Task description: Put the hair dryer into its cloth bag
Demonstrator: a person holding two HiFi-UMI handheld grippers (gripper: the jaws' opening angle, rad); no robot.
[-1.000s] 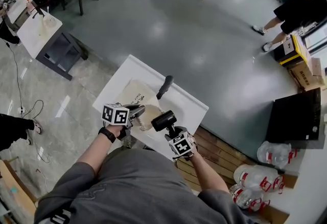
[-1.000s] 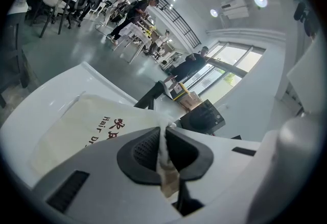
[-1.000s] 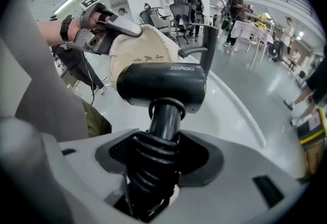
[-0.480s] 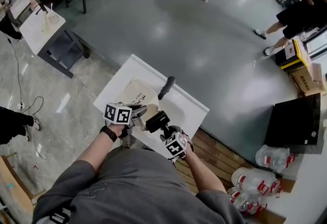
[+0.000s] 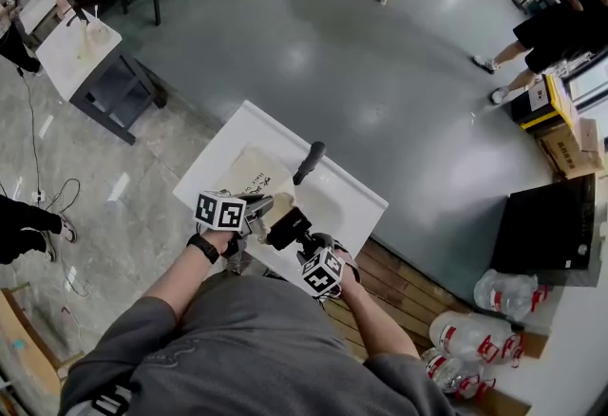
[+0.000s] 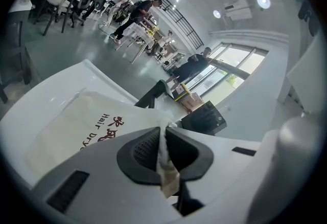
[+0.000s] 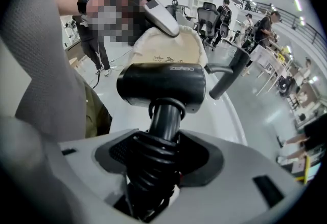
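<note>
Left gripper (image 6: 164, 138): jaws nearly shut, pinching mouth edge of cloth bag (image 5: 249, 179) on table (image 5: 347, 200). Right gripper (image 7: 158, 151): jaws wide, clamping hair dryer (image 7: 161, 84) by cord-wrapped handle, barrel just beside bag mouth. We judge insertion pending; next, barrel must enter lifted opening.

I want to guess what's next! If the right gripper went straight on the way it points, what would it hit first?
Probably the cloth bag, pinched by the left gripper: it sits right behind the hair dryer that the right gripper holds. Depth is hard to judge.
</note>
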